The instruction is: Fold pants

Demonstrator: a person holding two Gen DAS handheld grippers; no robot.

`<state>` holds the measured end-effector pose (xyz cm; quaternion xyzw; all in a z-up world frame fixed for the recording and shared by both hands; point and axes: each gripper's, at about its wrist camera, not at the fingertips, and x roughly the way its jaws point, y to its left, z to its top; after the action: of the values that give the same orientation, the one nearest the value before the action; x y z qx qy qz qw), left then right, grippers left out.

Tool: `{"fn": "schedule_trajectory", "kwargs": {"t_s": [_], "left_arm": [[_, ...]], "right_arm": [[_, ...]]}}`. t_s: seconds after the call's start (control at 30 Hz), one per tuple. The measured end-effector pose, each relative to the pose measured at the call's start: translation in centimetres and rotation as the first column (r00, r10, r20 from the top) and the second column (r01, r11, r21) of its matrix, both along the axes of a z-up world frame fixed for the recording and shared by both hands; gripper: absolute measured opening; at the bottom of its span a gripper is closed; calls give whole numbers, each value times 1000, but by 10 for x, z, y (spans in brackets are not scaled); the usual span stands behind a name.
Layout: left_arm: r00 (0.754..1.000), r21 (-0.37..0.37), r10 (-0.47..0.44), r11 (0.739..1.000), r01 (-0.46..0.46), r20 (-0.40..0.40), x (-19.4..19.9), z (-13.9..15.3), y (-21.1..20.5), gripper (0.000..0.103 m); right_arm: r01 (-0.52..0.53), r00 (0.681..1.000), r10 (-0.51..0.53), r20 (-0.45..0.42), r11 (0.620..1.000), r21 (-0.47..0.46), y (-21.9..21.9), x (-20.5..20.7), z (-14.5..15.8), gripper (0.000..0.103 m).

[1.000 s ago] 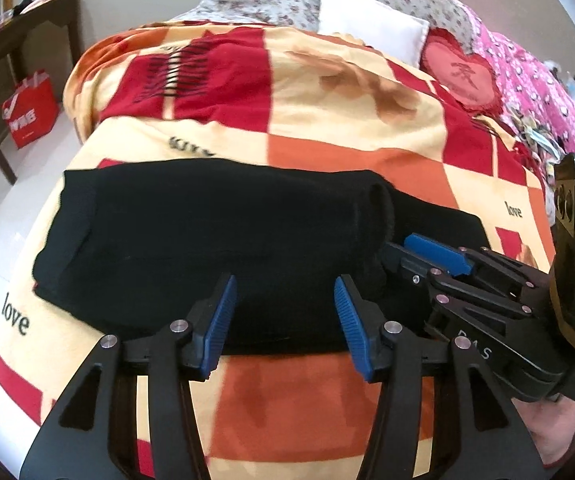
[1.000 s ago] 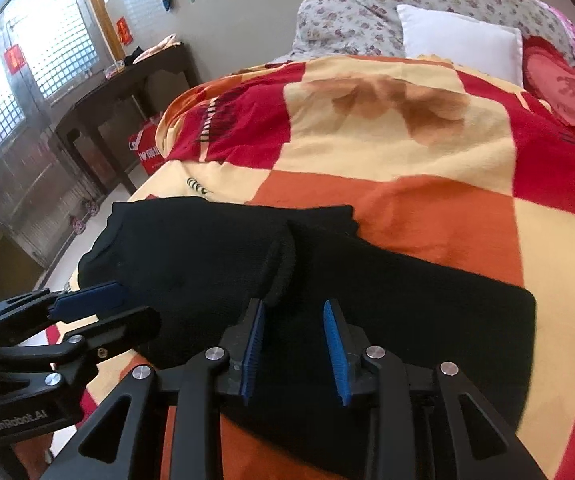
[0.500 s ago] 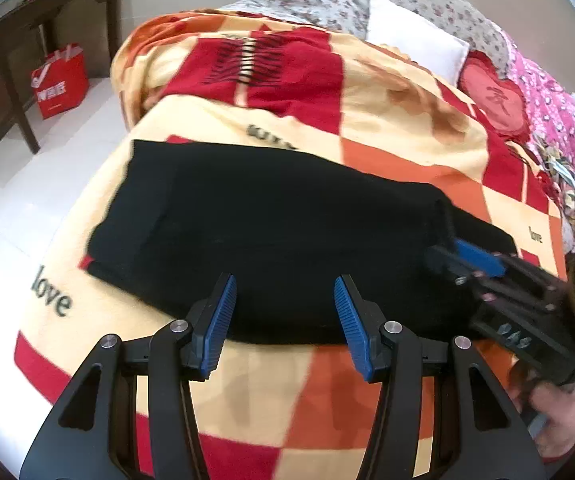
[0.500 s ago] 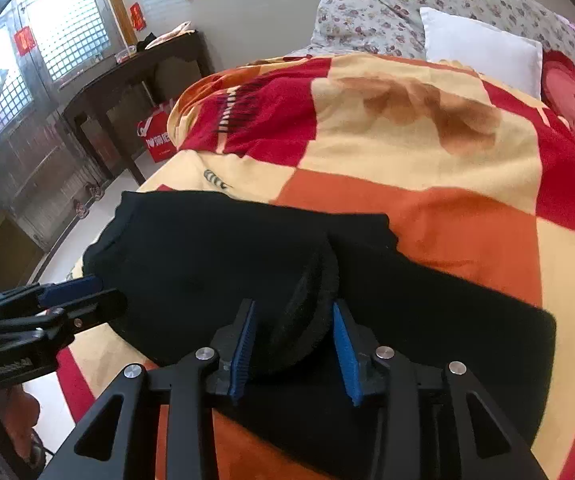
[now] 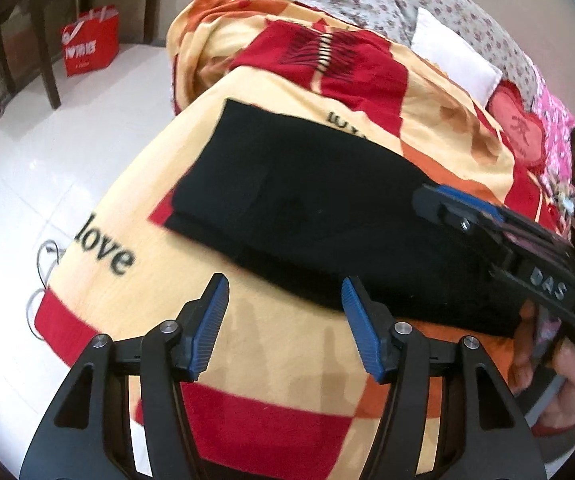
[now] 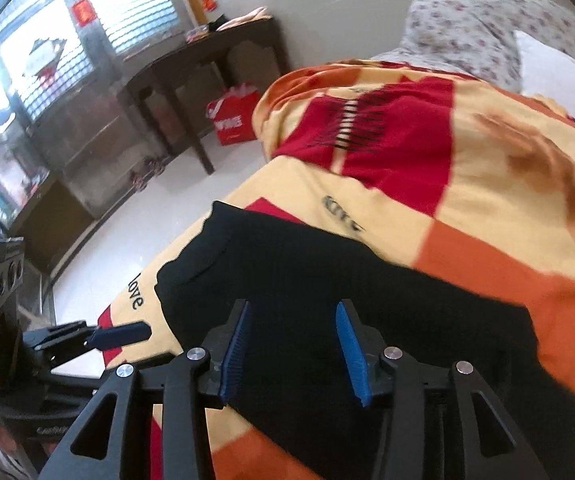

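the black pants lie folded flat on the bed blanket. both the left hand-held gripper and right hand-held gripper hover spread apart, empty. next likely calls for pinching an end for another fold.

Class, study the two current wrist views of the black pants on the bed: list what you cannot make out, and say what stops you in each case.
1. Black pants, left wrist view: the right end is hidden behind the right tool.
2. Pants, right wrist view: the near edge is hidden by the tool's own fingers.
3. Folds and layers: lost in the uniform black cloth, both views.
4. Small lettering on the blanket, right wrist view: motion-blurred.
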<state>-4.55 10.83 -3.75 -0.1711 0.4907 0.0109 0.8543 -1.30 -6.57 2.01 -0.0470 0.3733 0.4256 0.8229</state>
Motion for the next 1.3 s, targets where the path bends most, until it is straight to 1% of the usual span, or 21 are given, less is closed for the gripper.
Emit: {"fn": "schedule_trajectory", "kwargs": {"t_s": [0.07, 0.17, 0.23, 0.3, 0.4, 0.5, 0.6, 0.67, 0.73, 0.77, 0.8, 0.83, 0.87, 0.9, 0.93, 0.97, 1.0, 1.03, 1.07, 1.17, 1.3], "left_arm": [[1000, -54, 26, 998, -26, -9, -4, -5, 12, 65], [997, -105, 75, 992, -76, -12, -9, -10, 23, 66], [995, -109, 97, 989, -98, -12, -8, -11, 26, 66], [995, -124, 100, 987, -102, -20, -5, -13, 26, 66], [994, -125, 109, 986, -110, -20, 2, -15, 25, 67], [993, -118, 119, 986, -120, -15, 7, -14, 24, 70], [992, -122, 125, 985, -125, -11, 13, -15, 24, 74], [991, -137, 130, 982, -130, -4, 15, -16, 25, 78], [991, -143, 136, 981, -135, 0, 17, -16, 26, 79], [991, -145, 136, 980, -134, 3, 18, -16, 26, 79], [991, -153, 134, 979, -131, 11, 19, -16, 27, 79], [991, -166, 132, 978, -126, 22, 20, -16, 28, 78], [991, -178, 131, 976, -123, 32, 22, -17, 29, 74], [991, -203, 127, 972, -117, 39, 23, -17, 30, 68], [992, -225, 121, 968, -111, 35, 24, -18, 31, 51], [993, -240, 118, 965, -109, 26, 25, -19, 32, 46], [992, -246, 121, 963, -110, 29, 25, -18, 33, 44], [992, -240, 121, 965, -108, 38, 24, -16, 33, 36], [991, -225, 121, 968, -107, 50, 22, -12, 32, 31], [989, -195, 105, 977, -83, 105, 15, 6, 27, 24], [978, -132, 40, 991, -12, 206, 7, 39, 4, 22]], "right_arm": [[-27, 1000, 27, 16, 1000, -6, 14, 4, 3, 45], [-60, 998, 60, 32, 998, -12, 33, 13, 8, 46], [-93, 994, 94, 53, 995, -26, 49, 21, 10, 46], [-100, 992, 104, 74, 994, -52, 62, 28, 11, 46], [-153, 986, 156, 57, 987, -59, 81, 41, 8, 47], [-201, 976, 209, 68, 974, -106, 101, 49, 3, 47], [-261, 962, 270, 49, 955, -138, 120, 57, -7, 47], [-282, 957, 289, 27, 947, -153, 129, 63, -18, 47], [-283, 958, 288, 18, 950, -132, 133, 66, -24, 47], [-277, 960, 281, 19, 955, -108, 132, 67, -25, 45], [-270, 962, 272, 16, 959, -90, 131, 69, -26, 39], [-260, 965, 261, 9, 963, -66, 128, 71, -25, 35], [-254, 967, 255, 4, 966, -49, 126, 71, -25, 28], [-247, 969, 247, 2, 969, -24, 122, 71, -22, 23], [-243, 970, 243, 0, 970, -4, 118, 69, -20, 22], [-239, 971, 239, -2, 971, 18, 113, 68, -17, 19], [-235, 972, 236, -4, 971, 50, 108, 66, -12, 18], [-232, 973, 232, -1, 970, 70, 104, 63, -8, 17], [-226, 974, 227, 4, 970, 86, 100, 61, -4, 16], [-203, 979, 200, 37, 966, 159, 79, 49, 14, 15], [-171, 985, 155, 78, 945, 280, 31, 32, 42, 13]]}}
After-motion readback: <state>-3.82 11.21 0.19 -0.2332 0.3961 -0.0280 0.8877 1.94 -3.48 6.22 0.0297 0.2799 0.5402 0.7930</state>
